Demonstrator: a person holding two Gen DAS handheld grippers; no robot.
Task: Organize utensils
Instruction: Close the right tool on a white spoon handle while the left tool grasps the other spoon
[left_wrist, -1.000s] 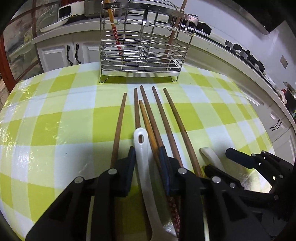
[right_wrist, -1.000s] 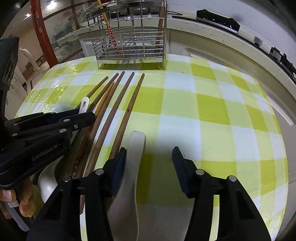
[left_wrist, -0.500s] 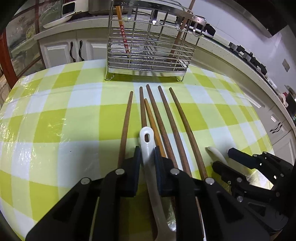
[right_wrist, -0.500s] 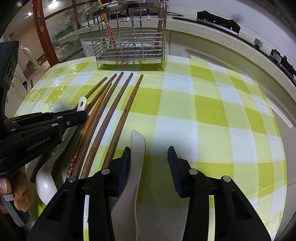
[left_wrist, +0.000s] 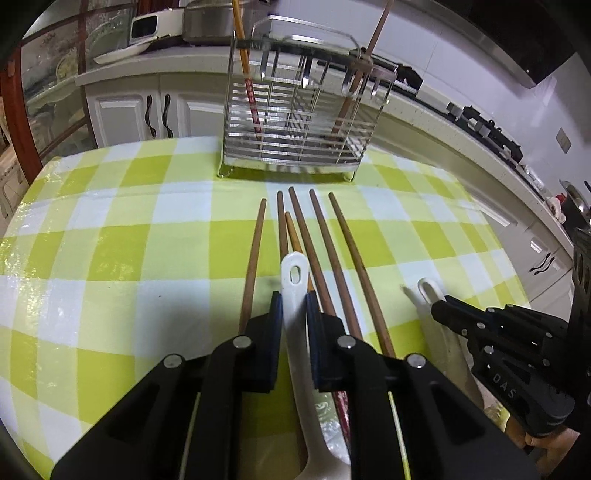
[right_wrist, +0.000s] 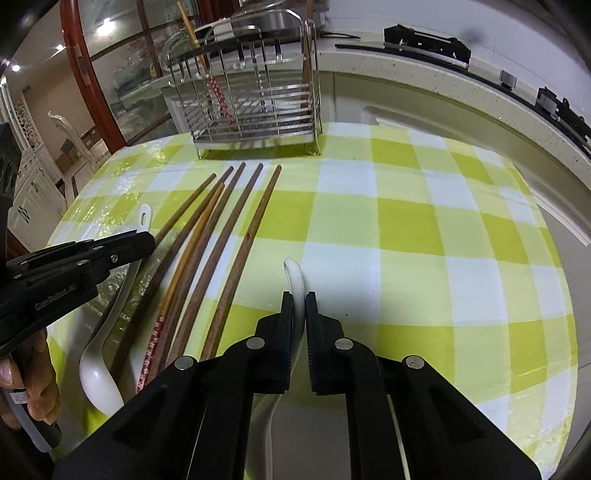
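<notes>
The left wrist view shows the left gripper (left_wrist: 294, 306) clamped on the handle of a white spoon (left_wrist: 295, 280), its holed end poking out past the fingertips. Only the right wrist view shows that spoon's bowl resting near the person's hand (right_wrist: 35, 373). There the right gripper (right_wrist: 299, 306) pinches the handle of a second white spoon (right_wrist: 295, 277). A second ago both pairs of jaws stood wider around these handles; they have just been closing, the right one much more. Between the two spoons, six chopsticks (left_wrist: 321, 251) lie side by side on the yellow-green checked tablecloth (left_wrist: 110, 251), tips pointing far. At the table's far edge stands a wire utensil rack (left_wrist: 295, 122) holding two upright chopsticks. Beyond it are white kitchen cabinets (left_wrist: 122, 114) and a countertop.
</notes>
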